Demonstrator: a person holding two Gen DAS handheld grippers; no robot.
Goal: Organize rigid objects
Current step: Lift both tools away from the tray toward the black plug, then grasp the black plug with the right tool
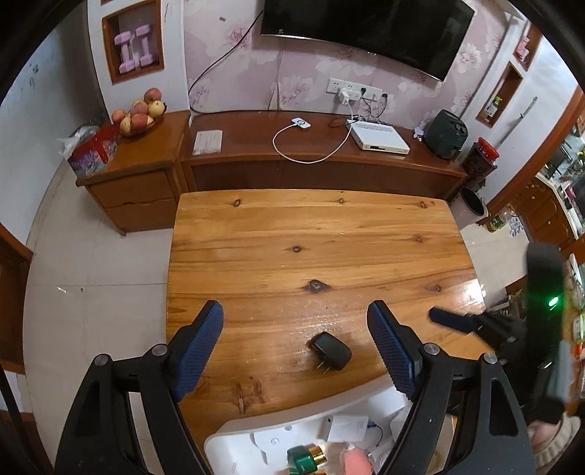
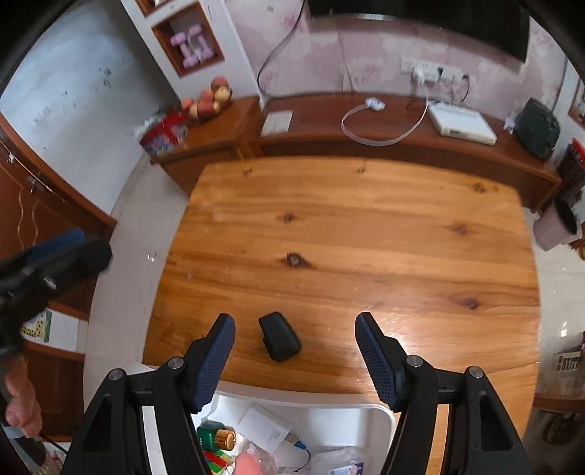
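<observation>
On the wooden table [image 2: 365, 237], near the white plastic bin [image 2: 340, 409], lies a black plug adapter [image 2: 279, 341]. Both claws, right gripper [image 2: 294, 350] and left gripper [image 1: 296, 343], hang released and empty; next seems to be descending and clenching around it.

No text, brand, number or sign can be read. Faint print is seen on the white box [image 2: 268, 429] in the bin [image 2: 376, 409] and a small mark on the television [image 1: 365, 29], both too small to be made out.
</observation>
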